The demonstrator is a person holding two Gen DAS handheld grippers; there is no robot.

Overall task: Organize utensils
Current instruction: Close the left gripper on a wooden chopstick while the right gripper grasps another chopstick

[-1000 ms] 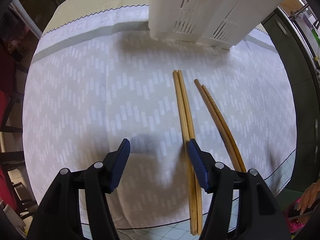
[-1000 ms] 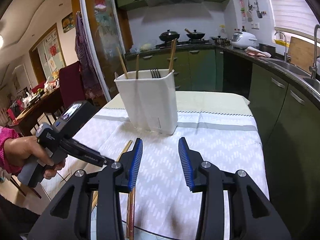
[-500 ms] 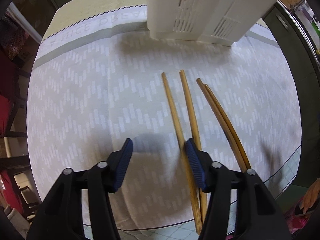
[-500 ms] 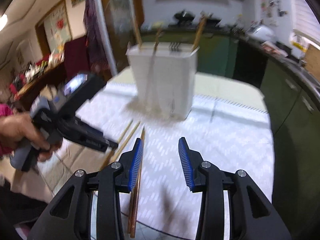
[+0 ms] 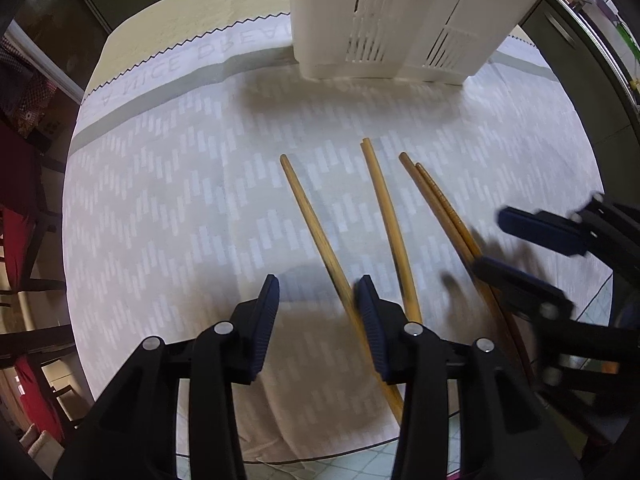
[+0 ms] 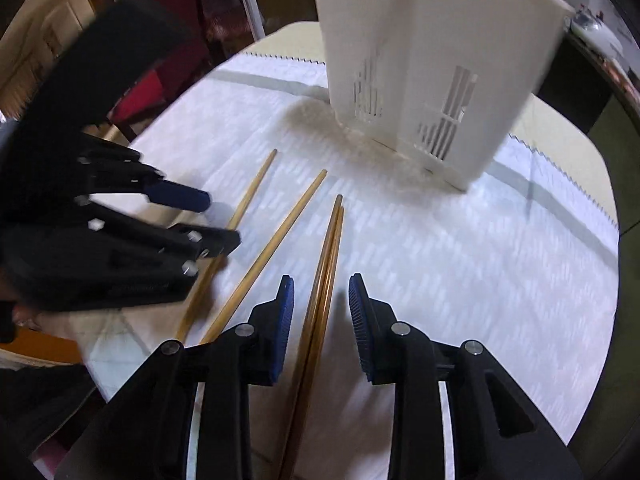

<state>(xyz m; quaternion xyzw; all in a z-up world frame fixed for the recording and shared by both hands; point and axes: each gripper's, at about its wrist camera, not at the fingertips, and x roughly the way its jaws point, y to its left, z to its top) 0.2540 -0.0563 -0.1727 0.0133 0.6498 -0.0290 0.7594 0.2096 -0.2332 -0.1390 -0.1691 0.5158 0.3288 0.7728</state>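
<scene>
In the left wrist view the left gripper (image 5: 316, 292) points down at the tablecloth (image 5: 160, 208) with its jaws apart and just closing; one light chopstick (image 5: 316, 236) lies against the right pad, not yet pinched. At the right of the frame the right gripper (image 6: 320, 300), also released and closing, straddles the dark chopstick pair (image 6: 326, 272) without pressing it. The white utensil holder (image 5: 400, 20) stands at the upper edge.

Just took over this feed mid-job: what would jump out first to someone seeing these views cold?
Four wooden chopsticks lie fanned on the patterned tablecloth: a light one, a second light one, and a darker pair lying together. The right claw straddles that pair, not gripping; the left claw has one light stick at its pad. Both have just been closing. Behind stands a white slotted utensil holder.
</scene>
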